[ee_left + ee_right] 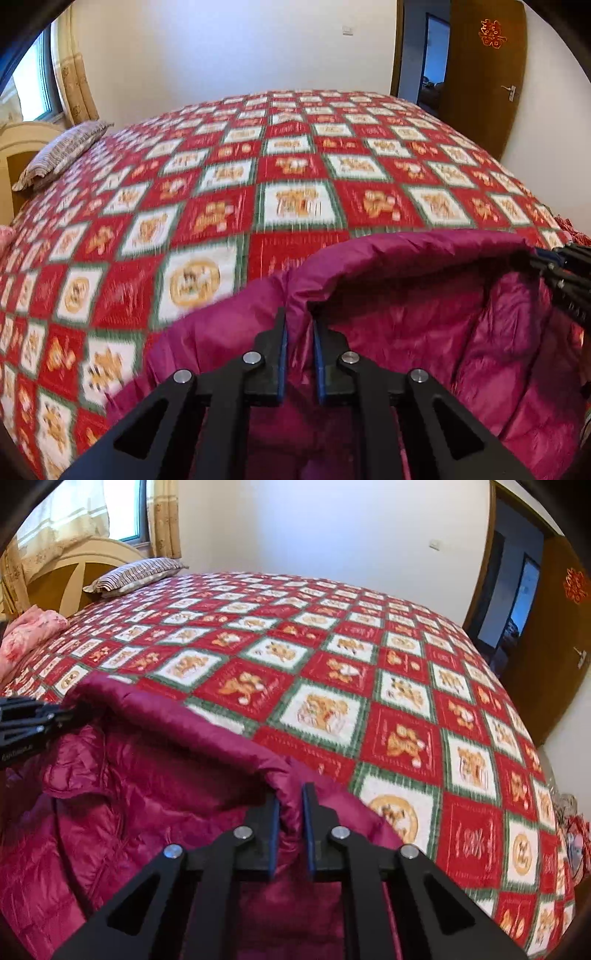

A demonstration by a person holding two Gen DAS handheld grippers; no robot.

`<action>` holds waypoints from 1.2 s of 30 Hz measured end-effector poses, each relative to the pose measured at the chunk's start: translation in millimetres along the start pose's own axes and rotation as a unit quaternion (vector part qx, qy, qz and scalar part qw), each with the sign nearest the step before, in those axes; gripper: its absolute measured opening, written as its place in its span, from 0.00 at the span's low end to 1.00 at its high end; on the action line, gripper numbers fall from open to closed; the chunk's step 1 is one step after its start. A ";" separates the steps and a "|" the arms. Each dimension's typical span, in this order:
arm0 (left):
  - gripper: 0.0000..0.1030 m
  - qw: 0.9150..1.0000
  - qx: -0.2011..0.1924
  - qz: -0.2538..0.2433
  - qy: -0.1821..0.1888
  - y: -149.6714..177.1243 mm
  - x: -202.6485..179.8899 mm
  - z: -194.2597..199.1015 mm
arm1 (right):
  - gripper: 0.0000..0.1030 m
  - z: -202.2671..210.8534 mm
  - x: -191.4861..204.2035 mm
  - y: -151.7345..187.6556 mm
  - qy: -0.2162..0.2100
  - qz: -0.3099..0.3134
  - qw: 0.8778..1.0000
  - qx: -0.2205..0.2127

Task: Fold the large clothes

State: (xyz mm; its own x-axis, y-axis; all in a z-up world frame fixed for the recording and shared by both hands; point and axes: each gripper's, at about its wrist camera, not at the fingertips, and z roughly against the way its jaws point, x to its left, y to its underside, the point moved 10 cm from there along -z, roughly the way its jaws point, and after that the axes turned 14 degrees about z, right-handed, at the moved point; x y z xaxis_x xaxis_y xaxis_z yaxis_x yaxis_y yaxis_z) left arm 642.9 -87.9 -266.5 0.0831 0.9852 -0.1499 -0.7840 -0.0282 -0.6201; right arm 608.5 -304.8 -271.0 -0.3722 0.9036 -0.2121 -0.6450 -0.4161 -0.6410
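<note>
Jacket (pixel 424 332), magenta quilted puffer, lies at near edge of bed, on the red/white/green checked bedspread (pixel 229 192). Its upper edge is lifted off the cover into a raised ridge running between the two grippers; shiny inner lining faces the cameras.

L gripper (pixel 300 325): jaws drawn close, pinching a fold of jacket edge between the blue pads. Fabric bunches up between fingers, visible in L wrist view.

R gripper (pixel 290 805): same, jaws nearly together w/ a fold of jacket edge clamped between pads. In L view the R gripper shows at far right edge, at the other end of the raised ridge; in R view the L gripper sits at far left edge.

Surroundings:
- Striped pillow (pixel 136 576) at head of bed, against cream headboard (pixel 74 568).
- Pink bundle of cloth (pixel 33 631) on bed near headboard, well apart from jacket.
- Window w/ patterned curtain (pixel 74 85) behind headboard.
- Brown door (pixel 484 74), open, w/ red paper ornament; white wall beyond bed.
- Some cluttered items at R edge of R view, beside bed; too blurred to ID.

Bedspread beyond jacket bare as far as the pillow. L view has motion blur.
</note>
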 end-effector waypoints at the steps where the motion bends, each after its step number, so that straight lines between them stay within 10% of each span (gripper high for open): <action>1: 0.10 1.000 0.007 0.002 -0.002 8.2 2.0 -4.4 | 0.12 -1.4 1.2 5.2 -0.001 -0.003 1.000 0.004; 15: 0.18 0.998 -0.062 0.004 0.013 7.6 -4.4 46.5 | 0.11 -15.1 4.0 27.1 0.017 0.004 0.999 0.031; 20: 0.76 0.991 -0.122 0.056 0.028 -20.7 0.8 73.6 | 0.11 -16.6 3.7 28.3 0.022 0.009 0.999 0.031; 23: 0.80 0.992 -0.110 0.058 -0.005 -28.2 2.7 56.9 | 0.11 -15.3 3.8 28.0 0.022 0.011 0.999 0.030; 26: 0.80 0.993 -0.027 0.033 -0.113 -12.2 20.1 -0.4 | 0.12 -9.5 4.6 27.2 0.014 0.010 1.000 0.026; 36: 0.80 0.996 -0.036 0.045 -0.070 -11.4 10.1 7.7 | 0.29 50.4 3.0 15.6 0.001 0.011 1.000 -0.018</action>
State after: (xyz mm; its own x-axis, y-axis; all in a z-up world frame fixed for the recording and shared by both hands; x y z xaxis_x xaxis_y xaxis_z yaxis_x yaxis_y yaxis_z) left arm 648.0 -76.3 -254.9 -0.0761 0.9919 -0.1013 -0.7380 -0.1243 -0.6633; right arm 563.7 -313.7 -244.5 -0.3851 0.8943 -0.2279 -0.6117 -0.4323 -0.6625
